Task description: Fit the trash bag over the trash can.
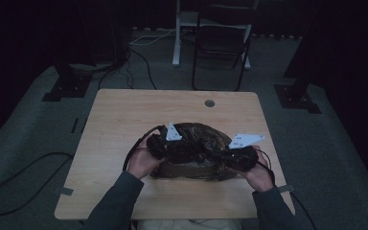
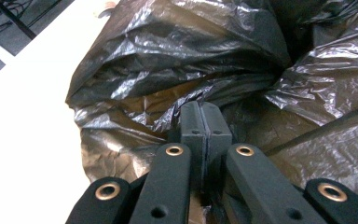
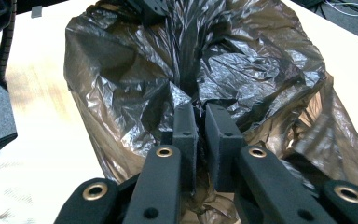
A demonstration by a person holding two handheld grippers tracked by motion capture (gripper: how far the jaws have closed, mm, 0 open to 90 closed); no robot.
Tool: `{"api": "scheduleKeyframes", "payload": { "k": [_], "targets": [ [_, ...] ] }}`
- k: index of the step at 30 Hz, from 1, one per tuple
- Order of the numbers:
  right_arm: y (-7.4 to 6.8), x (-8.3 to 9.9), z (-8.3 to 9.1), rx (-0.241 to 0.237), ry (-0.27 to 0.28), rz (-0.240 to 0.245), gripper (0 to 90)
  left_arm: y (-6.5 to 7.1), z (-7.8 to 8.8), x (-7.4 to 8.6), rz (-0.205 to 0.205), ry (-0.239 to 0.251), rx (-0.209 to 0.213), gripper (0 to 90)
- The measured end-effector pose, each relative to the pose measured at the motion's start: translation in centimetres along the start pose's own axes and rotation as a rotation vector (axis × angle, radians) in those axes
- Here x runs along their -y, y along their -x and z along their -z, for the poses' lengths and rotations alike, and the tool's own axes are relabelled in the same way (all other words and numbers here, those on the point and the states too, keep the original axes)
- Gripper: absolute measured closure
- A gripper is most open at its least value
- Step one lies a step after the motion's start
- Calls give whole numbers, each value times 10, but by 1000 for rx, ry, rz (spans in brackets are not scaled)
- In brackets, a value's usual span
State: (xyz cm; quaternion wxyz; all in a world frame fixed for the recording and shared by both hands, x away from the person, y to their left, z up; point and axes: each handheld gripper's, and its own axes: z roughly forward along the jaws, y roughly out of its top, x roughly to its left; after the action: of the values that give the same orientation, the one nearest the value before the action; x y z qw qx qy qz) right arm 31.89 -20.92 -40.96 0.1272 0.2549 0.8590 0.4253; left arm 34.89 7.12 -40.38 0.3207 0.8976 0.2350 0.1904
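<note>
One wooden desk [image 1: 124,120] carries a crumpled black plastic bag [image 1: 191,143] near its front edge, where the left gripper [image 2: 200,122] and right gripper [image 3: 199,122] each pinch a fold, apparently to spread it.

The crumpled black bag [image 1: 191,148] blocks the middle of the counter [image 1: 124,115] between your hands. You have bare counter to pass on its left, right and far sides; only a small round hole [image 1: 209,103] lies there.
</note>
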Motion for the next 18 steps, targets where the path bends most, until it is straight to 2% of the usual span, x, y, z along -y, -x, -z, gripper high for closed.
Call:
{"api": "scheduleKeyframes", "payload": {
  "k": [6,8,18],
  "targets": [
    [-1,4,6,3,-3,-2,840,-5,5,6,22,4,-13,898],
    [-1,6,8,-4,0,-7,841,-7,6,8,32,16,-6,898],
    [2,19,14,7,-27,-30,845,-6,6,8,31,18,-6,897]
  ]
}}
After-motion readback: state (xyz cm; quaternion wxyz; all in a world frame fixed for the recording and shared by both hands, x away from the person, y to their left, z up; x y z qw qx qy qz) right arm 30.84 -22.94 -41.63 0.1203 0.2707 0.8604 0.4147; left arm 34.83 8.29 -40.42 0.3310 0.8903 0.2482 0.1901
